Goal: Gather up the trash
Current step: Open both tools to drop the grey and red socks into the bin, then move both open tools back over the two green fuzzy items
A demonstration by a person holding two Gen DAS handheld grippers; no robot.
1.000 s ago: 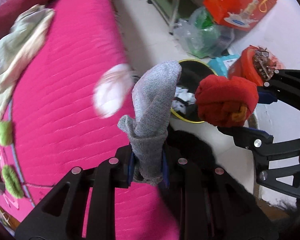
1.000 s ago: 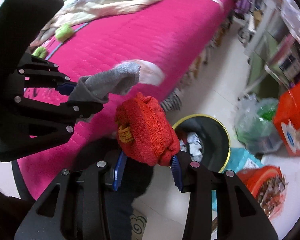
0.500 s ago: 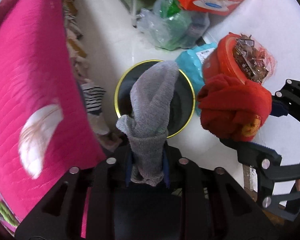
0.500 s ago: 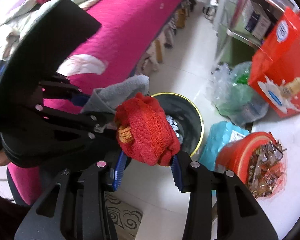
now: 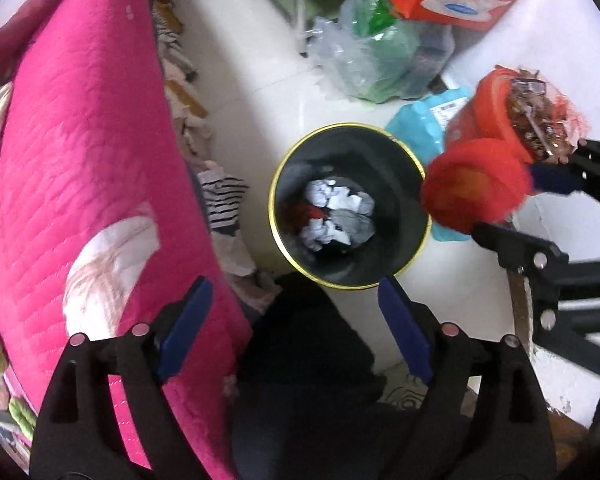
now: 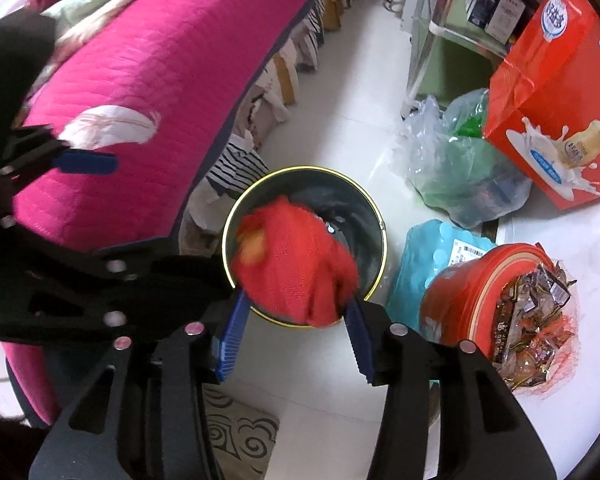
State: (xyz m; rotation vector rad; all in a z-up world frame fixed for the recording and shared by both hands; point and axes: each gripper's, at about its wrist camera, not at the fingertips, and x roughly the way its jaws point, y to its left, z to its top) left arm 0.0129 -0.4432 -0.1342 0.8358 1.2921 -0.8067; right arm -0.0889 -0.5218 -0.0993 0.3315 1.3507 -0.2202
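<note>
Left hand-held gripper (image 5: 292,324) opening, empty, above bin (image 5: 350,206), right hand-held gripper (image 6: 296,324) opening, red sock (image 6: 296,264) slipping free.

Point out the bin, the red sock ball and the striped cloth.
bin (image 5: 278,236): left wrist view, yellow rim.
red sock ball (image 6: 296,264): right wrist view, knitted middle.
striped cloth (image 5: 224,206): left wrist view, striped folds.

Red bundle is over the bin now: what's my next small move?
Probably let the right gripper finish opening. The red knit bundle sits between its fingers above the yellow-rimmed bin; the left gripper is also opening, with nothing between its fingers.
</note>
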